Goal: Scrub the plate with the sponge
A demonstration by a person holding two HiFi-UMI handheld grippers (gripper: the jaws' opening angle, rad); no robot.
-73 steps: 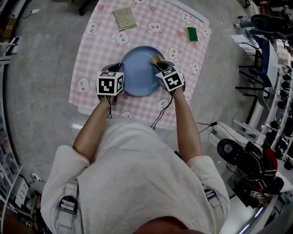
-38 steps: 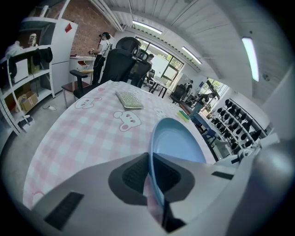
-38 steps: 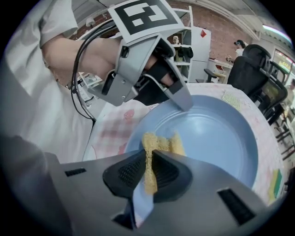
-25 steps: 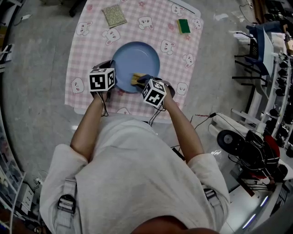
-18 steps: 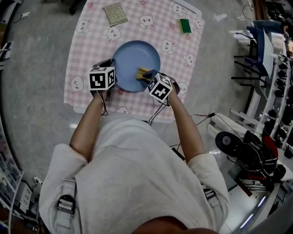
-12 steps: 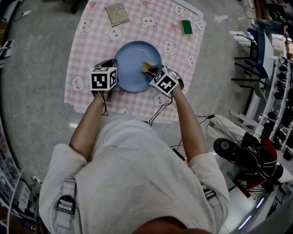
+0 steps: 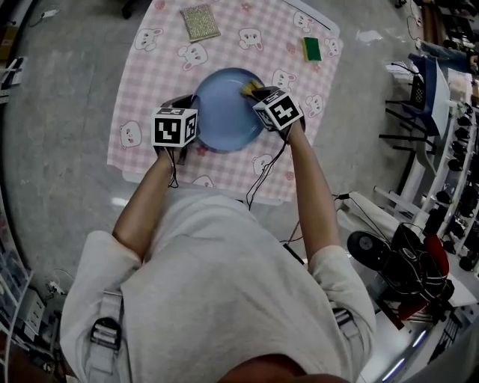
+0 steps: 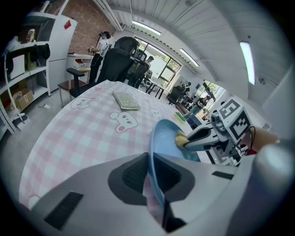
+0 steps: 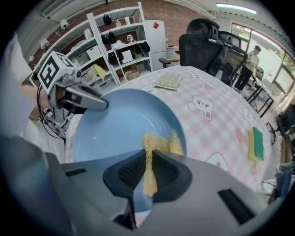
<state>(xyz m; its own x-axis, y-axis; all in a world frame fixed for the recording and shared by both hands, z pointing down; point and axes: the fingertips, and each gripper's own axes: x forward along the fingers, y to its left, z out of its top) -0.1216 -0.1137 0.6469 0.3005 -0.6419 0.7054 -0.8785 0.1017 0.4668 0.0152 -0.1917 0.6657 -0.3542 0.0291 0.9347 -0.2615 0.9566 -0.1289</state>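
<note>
A blue plate (image 7: 223, 114) lies on the pink checked cloth (image 7: 150, 75). My left gripper (image 7: 194, 114) has the plate's left rim (image 8: 156, 138) between its pads; its jaws are opening slightly while still pinching the rim. My right gripper (image 7: 253, 91) is shut on a yellow sponge (image 7: 248, 87) and presses it against the plate's far right edge. In the right gripper view the sponge (image 9: 159, 144) sticks out of the jaws onto the plate's (image 9: 115, 129) inner surface. The left gripper view shows the sponge (image 8: 180, 137) against the plate, held by the right gripper (image 8: 185, 142).
A green sponge (image 7: 312, 48) lies at the cloth's far right corner. A flat mesh scouring pad (image 7: 200, 22) lies at the far left. Office chairs (image 8: 120, 57) stand beyond the table, and shelves (image 9: 115, 41) stand on the left gripper's side.
My right gripper has carried the sponge from the plate's near middle across to its far right edge. The left gripper has stayed on the left rim.
</note>
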